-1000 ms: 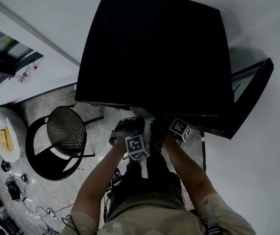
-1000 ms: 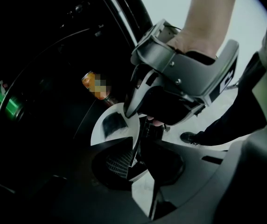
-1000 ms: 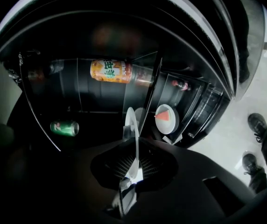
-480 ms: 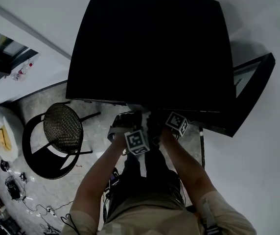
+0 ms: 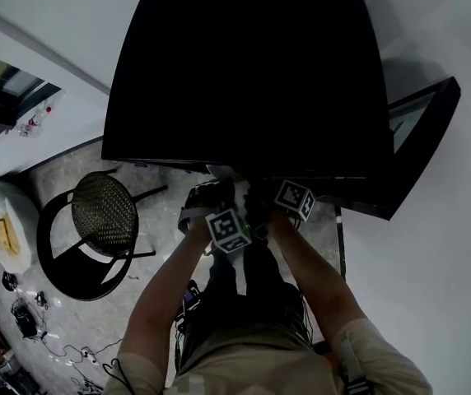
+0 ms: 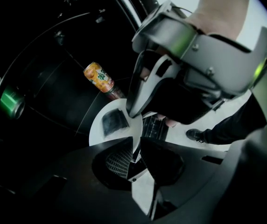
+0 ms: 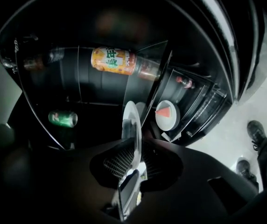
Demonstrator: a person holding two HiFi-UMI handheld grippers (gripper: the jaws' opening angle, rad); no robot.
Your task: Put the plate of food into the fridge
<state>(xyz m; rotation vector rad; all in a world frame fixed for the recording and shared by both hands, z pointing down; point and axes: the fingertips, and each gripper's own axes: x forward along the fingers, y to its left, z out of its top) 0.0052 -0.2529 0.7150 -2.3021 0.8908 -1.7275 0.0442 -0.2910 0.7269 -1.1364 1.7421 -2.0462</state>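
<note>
The black fridge (image 5: 252, 72) fills most of the head view, with its door (image 5: 417, 151) swung open at the fridge's right side and a round black chair (image 5: 104, 216) standing on the floor off the fridge's left side. The person stands at the fridge's open front and holds 1 white plate (image 6: 115, 125) there with 2 grippers. The left gripper (image 6: 136, 146) is clamped on the plate's near rim, and the right gripper (image 7: 136, 160) is clamped on the rim opposite. A dark, square-ish piece of food (image 6: 111, 122) lies on the plate; what it is cannot be made out. Inside the fridge lie an orange-labelled bottle (image 7: 117, 59) and a green can (image 7: 63, 119), and a second plate with a red wedge (image 7: 167, 115) sits toward the fridge's door side. The step in hand looks like carrying the plate in through the fridge's opening. The next move likely calls for keeping it level, easing it onto a free shelf clear of the bottle and can, then releasing both grips.
</note>
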